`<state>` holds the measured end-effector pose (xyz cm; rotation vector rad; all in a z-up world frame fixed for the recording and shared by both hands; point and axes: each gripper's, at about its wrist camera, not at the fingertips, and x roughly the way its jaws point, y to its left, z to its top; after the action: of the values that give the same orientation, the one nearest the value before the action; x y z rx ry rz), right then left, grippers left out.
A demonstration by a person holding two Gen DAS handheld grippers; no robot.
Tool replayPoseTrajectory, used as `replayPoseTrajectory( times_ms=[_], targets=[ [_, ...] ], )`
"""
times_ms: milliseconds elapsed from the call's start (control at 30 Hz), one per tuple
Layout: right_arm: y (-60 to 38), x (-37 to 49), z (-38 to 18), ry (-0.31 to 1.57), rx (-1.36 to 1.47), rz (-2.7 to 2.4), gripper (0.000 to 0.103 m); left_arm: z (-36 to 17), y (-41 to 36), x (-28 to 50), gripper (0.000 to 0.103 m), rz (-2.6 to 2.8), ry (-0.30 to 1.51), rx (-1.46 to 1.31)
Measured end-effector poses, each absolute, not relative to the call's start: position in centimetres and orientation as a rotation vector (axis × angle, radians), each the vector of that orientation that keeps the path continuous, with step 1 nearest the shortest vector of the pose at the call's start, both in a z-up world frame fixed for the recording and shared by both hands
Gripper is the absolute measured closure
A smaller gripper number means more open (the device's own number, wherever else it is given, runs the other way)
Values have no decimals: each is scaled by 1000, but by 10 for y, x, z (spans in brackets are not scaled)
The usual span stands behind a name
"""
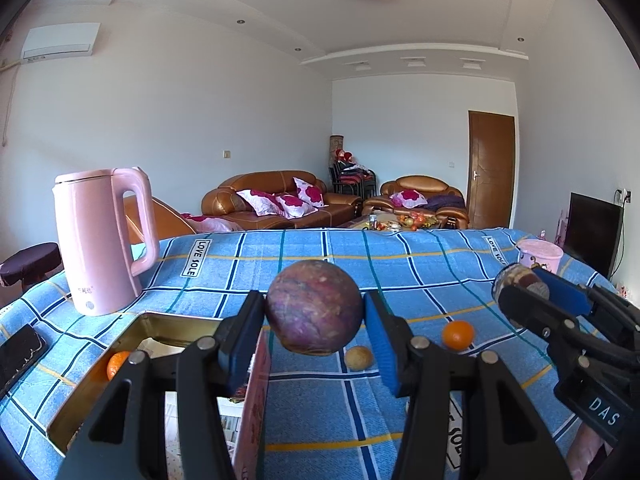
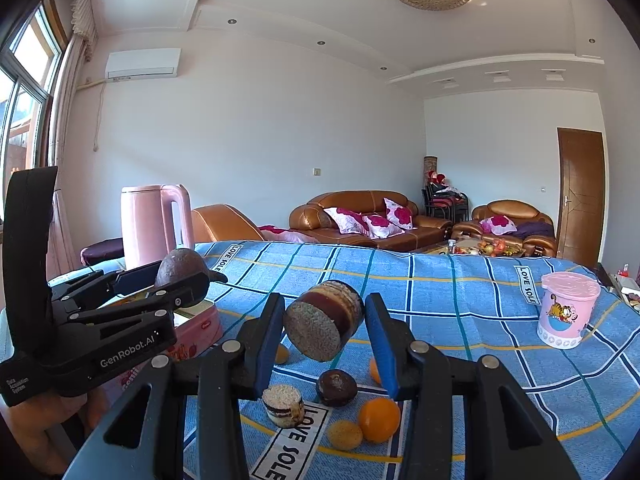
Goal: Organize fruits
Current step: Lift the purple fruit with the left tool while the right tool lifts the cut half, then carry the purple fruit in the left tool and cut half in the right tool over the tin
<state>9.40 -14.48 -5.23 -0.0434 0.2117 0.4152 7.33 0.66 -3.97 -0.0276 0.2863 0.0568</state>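
We hold a purple fruit (image 1: 315,307) clamped in the left claw (image 1: 314,334), w/ the tin (image 1: 120,344) just below-left. Right claw (image 2: 325,334) is clamped on a layered cake (image 2: 325,325). Next: probably lower the fruit into the tin.

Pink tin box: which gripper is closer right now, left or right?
Left. The left gripper, holding a purple fruit, hangs at the pink tin box's edge; the right gripper is further along the cloth.

Two grippers are in view, the left gripper (image 1: 314,320) and the right gripper (image 2: 324,326). There are three oranges: one (image 1: 116,364) in the tin box (image 1: 176,322), the only box, and two (image 2: 379,419) (image 2: 374,370) on the cloth. Also countable: two layered cakes (image 2: 324,326) (image 2: 283,405), two small tan fruits (image 2: 345,434) (image 2: 282,354), one purple fruit (image 1: 314,308), one chocolate-brown piece (image 2: 336,387), one pink kettle (image 1: 100,240), one pink cup (image 2: 566,310).
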Motion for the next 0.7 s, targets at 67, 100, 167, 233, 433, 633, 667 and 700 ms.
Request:
replayPoseTrajectory(
  times_ms=[67,100,167,233,433,633,667,700],
  targets=[
    [-142,95,-52,214,-44,423,59,-38,9,72,50,62,290,-30],
    [-140,95,-52,215,-44,426,59,-38,10,70,50,63,290,-32],
    [-136,95,-52,216,-45,433,59,-37,13,67,50,65,291,-32],
    [-132,95,-52,216,-50,442,59,-37,16,65,50,69,293,-31],
    [-115,94,-52,217,-77,471,59,-39,27,62,50,80,309,-38],
    [-100,94,-49,219,-97,504,59,-41,40,59,50,104,324,-48],
    [-97,94,-48,220,-99,510,59,-41,42,58,50,107,328,-48],
    [-95,94,-49,220,-100,515,59,-42,45,58,50,110,332,-49]
  ],
)
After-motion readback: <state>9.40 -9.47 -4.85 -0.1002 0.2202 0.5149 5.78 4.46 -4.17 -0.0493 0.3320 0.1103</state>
